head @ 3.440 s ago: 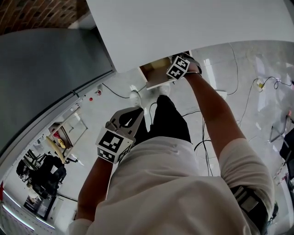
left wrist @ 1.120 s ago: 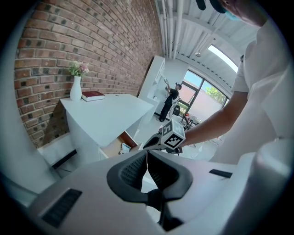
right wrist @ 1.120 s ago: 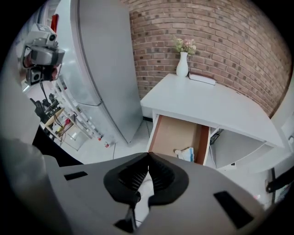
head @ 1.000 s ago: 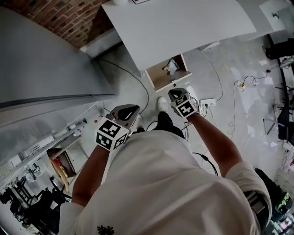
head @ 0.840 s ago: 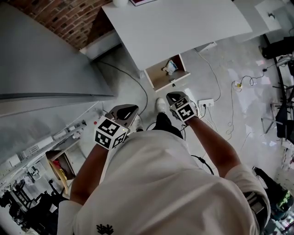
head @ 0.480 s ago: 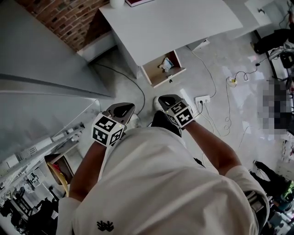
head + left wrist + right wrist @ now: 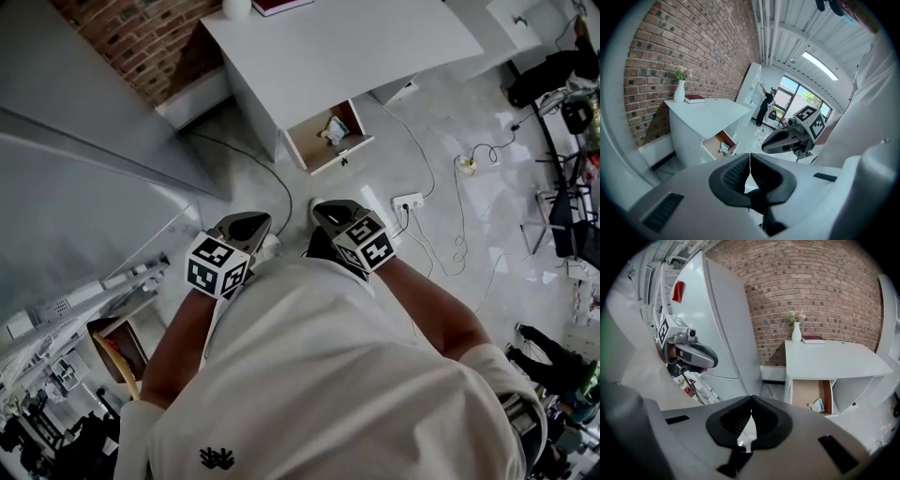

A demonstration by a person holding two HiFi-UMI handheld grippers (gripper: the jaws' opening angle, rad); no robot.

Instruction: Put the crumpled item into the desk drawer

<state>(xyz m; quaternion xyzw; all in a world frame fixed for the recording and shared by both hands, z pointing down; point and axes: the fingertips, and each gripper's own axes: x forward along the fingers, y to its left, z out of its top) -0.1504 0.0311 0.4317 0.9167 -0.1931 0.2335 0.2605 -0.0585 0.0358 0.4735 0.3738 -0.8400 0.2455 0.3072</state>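
Desk [image 7: 347, 47] stands well ahead of us against the brick wall [image 7: 141, 37], broad and white, with its drawer [image 7: 314, 145] pulled out toward us. Inside the drawer lies the crumpled item [image 7: 333, 128], toward the right side, so we judge the placing done and only a push on the drawer front left to do. Both tools hang close to our body, well apart from the desk. Our right gripper [image 7: 330, 208] sits almost in line with the drawer and is the nearer. Our left gripper [image 7: 246, 222] is off to one side. Each has its jaws together with nothing between them.
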